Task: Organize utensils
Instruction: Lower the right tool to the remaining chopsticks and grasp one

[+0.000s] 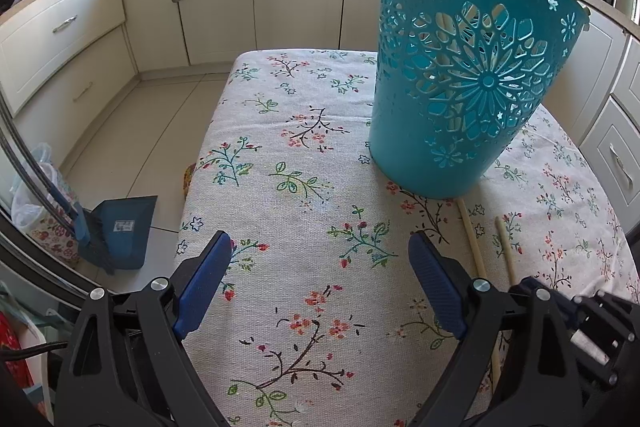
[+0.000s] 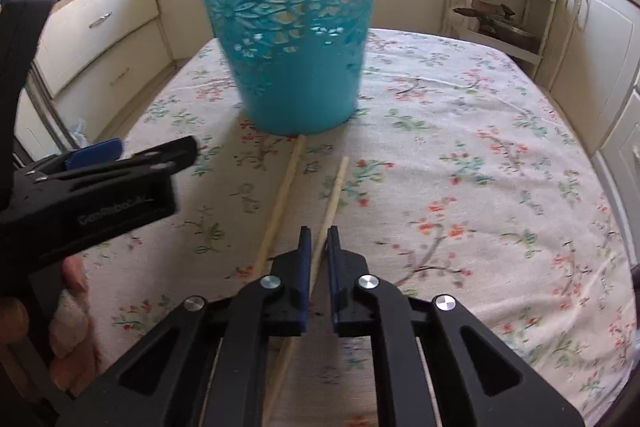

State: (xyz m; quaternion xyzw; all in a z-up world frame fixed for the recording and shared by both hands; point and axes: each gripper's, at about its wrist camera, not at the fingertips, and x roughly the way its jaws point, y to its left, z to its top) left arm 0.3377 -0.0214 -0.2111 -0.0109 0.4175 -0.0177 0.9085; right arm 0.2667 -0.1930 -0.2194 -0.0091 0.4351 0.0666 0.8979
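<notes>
2 wooden chopsticks [image 2: 334,195] flat on the floral desk [image 2: 460,155], long axes pointing toward the teal basket [image 2: 292,27]. Right gripper [image 2: 318,243] clamped on the right chopstick. Left gripper [image 1: 320,267] wide open, empty, above the cloth.

The table [image 1: 304,155] is covered in a coarse, matt woven cloth printed with small flowers, its weave plainly rough in the left wrist view. On it stands a teal basket [image 1: 460,75] of smooth, faintly glossy plastic pierced with cut-out flower patterns, and two chopsticks [image 2: 332,199] of pale, matt, unvarnished-looking wood. Each claw, left claw [image 1: 320,267] and right claw [image 2: 318,247], is matt black plastic with ribbed blue pads and shiny metal rivets.
</notes>
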